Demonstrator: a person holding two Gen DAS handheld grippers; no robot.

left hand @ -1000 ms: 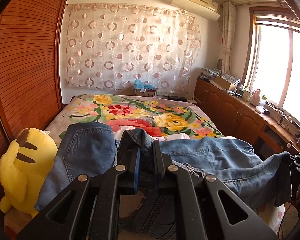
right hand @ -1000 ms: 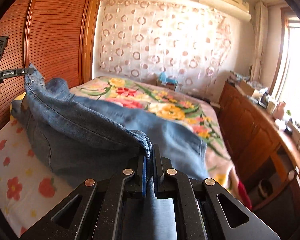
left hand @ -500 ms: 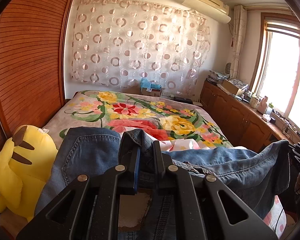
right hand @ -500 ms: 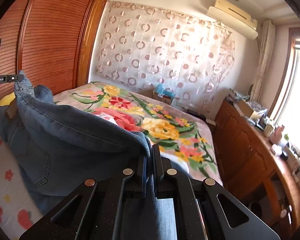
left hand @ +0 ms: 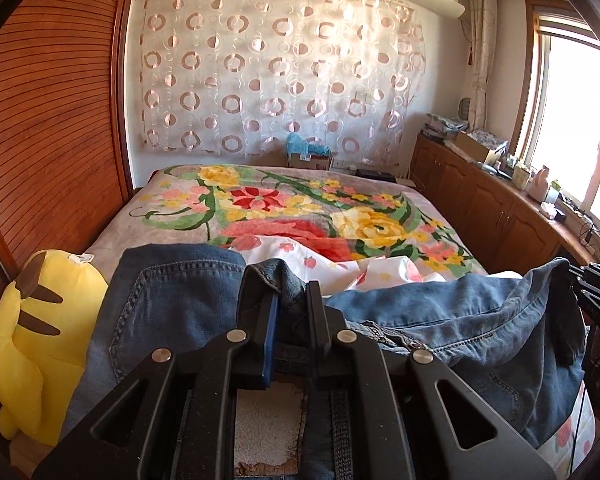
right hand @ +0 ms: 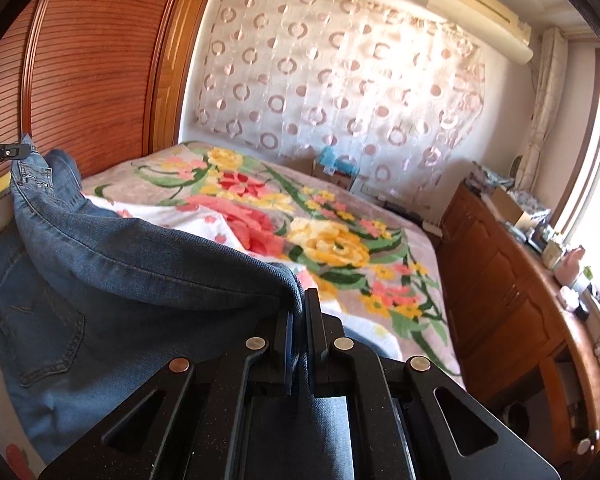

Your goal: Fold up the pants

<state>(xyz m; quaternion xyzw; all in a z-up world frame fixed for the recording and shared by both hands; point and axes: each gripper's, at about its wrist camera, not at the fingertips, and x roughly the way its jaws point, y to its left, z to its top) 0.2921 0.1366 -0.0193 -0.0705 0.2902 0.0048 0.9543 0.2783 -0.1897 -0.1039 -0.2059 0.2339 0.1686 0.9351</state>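
Left tool (left hand: 290,300) and right tool (right hand: 298,312) each clamp the jeans (right hand: 140,264), stretched between them.

— Where do the pants (left hand: 440,316) sit?
— Across the near end of the bed (left hand: 300,208), strung between my left gripper (left hand: 291,300) and right gripper (right hand: 298,312).
— Around them?
— Plush toy (left hand: 32,328) left, wardrobe (left hand: 52,120) behind it, cabinets (left hand: 492,216) right, curtain (left hand: 276,76) beyond.

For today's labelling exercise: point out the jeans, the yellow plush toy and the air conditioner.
jeans (left hand: 172,304): left wrist view, back pocket.
yellow plush toy (left hand: 40,344): left wrist view, body.
air conditioner (right hand: 480,16): right wrist view, front panel.
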